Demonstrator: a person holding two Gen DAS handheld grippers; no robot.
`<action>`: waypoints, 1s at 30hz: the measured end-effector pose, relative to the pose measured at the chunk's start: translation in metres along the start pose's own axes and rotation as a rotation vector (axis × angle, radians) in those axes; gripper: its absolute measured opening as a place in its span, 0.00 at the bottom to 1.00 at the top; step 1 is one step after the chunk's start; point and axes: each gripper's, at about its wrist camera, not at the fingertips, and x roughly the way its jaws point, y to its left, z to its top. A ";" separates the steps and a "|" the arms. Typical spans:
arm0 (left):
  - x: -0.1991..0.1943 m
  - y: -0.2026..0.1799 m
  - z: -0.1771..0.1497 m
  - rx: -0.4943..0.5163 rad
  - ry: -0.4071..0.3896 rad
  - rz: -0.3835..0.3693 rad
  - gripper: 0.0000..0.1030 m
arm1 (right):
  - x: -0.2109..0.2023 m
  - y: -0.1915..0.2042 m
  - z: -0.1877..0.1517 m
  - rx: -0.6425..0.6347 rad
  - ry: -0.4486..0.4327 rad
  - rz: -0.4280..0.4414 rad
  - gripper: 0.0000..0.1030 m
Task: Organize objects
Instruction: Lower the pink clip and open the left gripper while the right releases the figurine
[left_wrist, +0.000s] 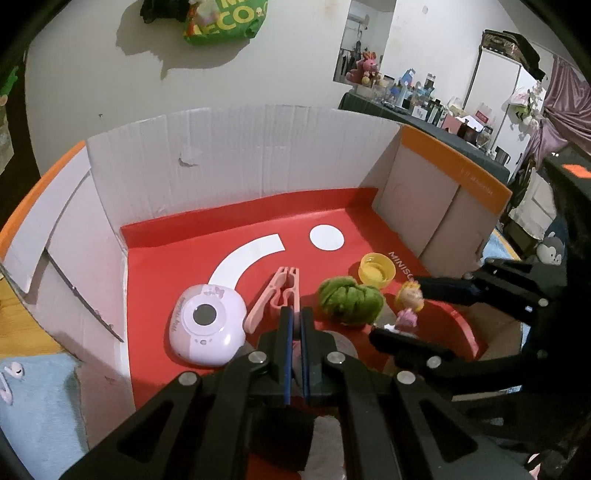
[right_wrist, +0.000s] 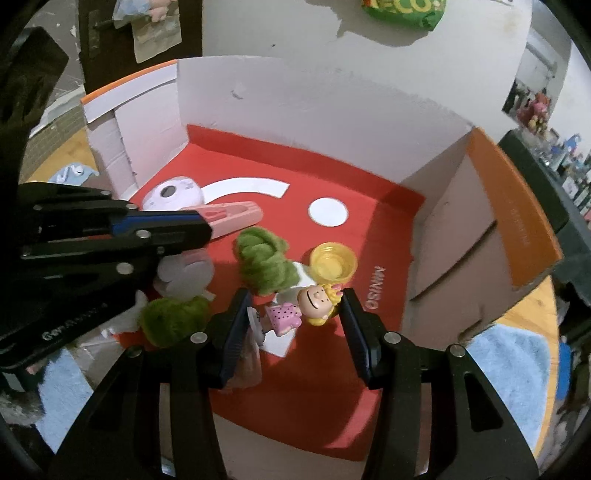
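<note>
Left wrist view, your left hand-held gripper (left_wrist: 295, 325) pressed together on the pink clip (left_wrist: 275, 295), purple camera (left_wrist: 207, 325) at 9 o'clock, right wrist view, your right hand-held gripper (right_wrist: 295, 314) spread around the doll figure (right_wrist: 301, 306), yellow cap (right_wrist: 333, 266) at 12 o'clock, inside the box (right_wrist: 295, 110).

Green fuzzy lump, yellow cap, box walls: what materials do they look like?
Green fuzzy lump: looks like yarn or plush fibre, matte, with visible twisted strands and a fuzzy outline. Yellow cap: likely moulded plastic, glossy and slightly translucent, with highlights on its rim. Box walls: corrugated cardboard with a white facing, showing faint vertical flute lines and a torn spot.
</note>
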 end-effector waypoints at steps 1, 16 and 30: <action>0.000 0.000 0.000 0.001 0.003 0.001 0.03 | 0.002 -0.002 -0.001 0.014 0.008 0.018 0.46; 0.003 0.002 -0.002 -0.012 0.012 -0.011 0.03 | 0.003 -0.012 -0.007 0.086 0.009 0.077 0.47; -0.013 0.001 -0.003 -0.005 -0.032 0.026 0.20 | 0.001 -0.008 -0.006 0.099 -0.006 0.099 0.53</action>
